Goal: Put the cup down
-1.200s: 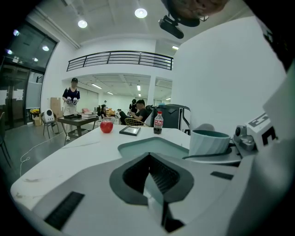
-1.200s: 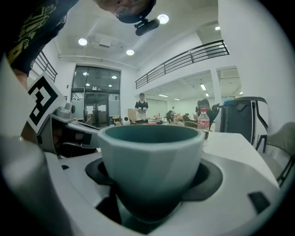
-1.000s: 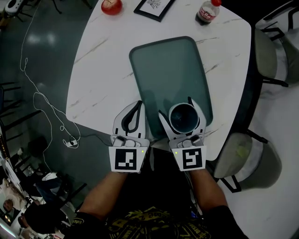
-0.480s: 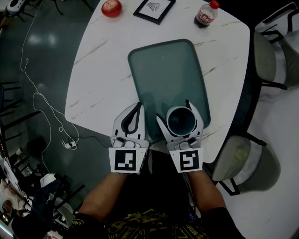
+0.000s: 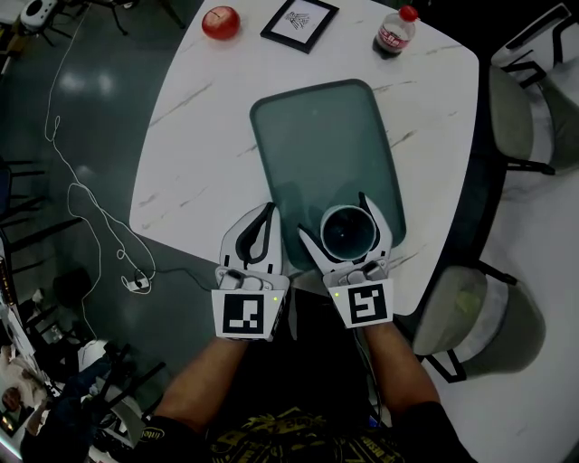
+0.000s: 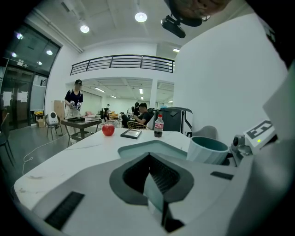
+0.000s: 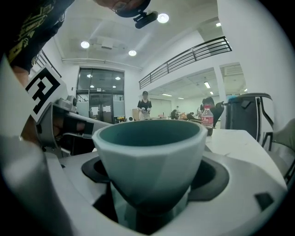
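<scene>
A pale cup with a teal inside (image 5: 348, 231) stands upright on the near end of the dark green tray (image 5: 317, 136). My right gripper (image 5: 339, 215) straddles it. Its jaws have just been opening with the cup between them, and in the right gripper view dark gaps show on both sides of the cup (image 7: 150, 156), so the pads do not press on it. My left gripper (image 5: 269, 210) rests shut and empty at the table's near edge, just left of the tray. The left gripper view shows its closed fingertips (image 6: 152, 182) and the cup (image 6: 207, 148) to their right.
On the far side of the white marble table (image 5: 199, 136) lie a red apple (image 5: 220, 22), a framed picture (image 5: 299, 22) and a cola bottle (image 5: 394, 33). Chairs (image 5: 516, 108) (image 5: 470, 307) stand to the right. A white cable (image 5: 81, 208) trails on the floor at left.
The right gripper's jaws have spread a little wider around the cup, which stays on the tray. The left gripper has not visibly moved.
</scene>
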Demonstrator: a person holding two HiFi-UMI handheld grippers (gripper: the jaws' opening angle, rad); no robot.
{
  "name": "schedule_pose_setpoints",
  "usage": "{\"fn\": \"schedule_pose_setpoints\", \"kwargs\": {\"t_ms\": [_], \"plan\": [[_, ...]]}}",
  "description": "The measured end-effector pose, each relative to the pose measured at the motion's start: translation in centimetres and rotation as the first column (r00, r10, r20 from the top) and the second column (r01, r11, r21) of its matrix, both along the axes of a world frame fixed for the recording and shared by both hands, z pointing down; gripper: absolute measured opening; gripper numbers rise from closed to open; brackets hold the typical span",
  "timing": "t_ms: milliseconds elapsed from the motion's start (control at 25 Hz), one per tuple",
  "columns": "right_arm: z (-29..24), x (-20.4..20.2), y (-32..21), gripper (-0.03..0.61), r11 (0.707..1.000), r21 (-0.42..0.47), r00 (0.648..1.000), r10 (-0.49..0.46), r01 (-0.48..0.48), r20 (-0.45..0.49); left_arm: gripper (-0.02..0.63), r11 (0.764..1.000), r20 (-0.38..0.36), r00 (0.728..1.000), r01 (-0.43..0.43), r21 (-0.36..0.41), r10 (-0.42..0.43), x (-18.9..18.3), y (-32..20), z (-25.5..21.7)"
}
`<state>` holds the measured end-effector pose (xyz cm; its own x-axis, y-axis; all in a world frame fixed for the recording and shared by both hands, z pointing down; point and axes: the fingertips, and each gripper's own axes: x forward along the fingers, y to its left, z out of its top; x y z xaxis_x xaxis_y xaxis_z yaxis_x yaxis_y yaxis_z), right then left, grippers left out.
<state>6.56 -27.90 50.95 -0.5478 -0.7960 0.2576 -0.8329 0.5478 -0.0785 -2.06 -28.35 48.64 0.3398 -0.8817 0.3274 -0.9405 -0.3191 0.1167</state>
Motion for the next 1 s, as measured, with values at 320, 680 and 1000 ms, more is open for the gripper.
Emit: {"fn": "schedule_pose_setpoints", "kwargs": {"t_ms": [320,680,1000], "plan": [[-0.1,0.7,1.3,0.465,1.000,0.000,1.000,-0.016,0.016,-0.019,0.009,0.999,0.030,0.999,0.032,-0.040,-0.031,-0.5,1.5,-0.3],[-2.3,2.8,4.8,0.465,1.000,-0.011,1.000,0.015,-0.016,-0.008,0.009,0.998,-0.001,0.998,0.064,0.025,-0.064,-0.4,3.8,-2.7],[-7.7,4.0,6.9,0.463,0.998,0.038,0.998,0.057,-0.058,0.016,0.009,0.997,-0.010,0.998,0.067,0.043,-0.067,-0.1,6.5,-5.6]]}}
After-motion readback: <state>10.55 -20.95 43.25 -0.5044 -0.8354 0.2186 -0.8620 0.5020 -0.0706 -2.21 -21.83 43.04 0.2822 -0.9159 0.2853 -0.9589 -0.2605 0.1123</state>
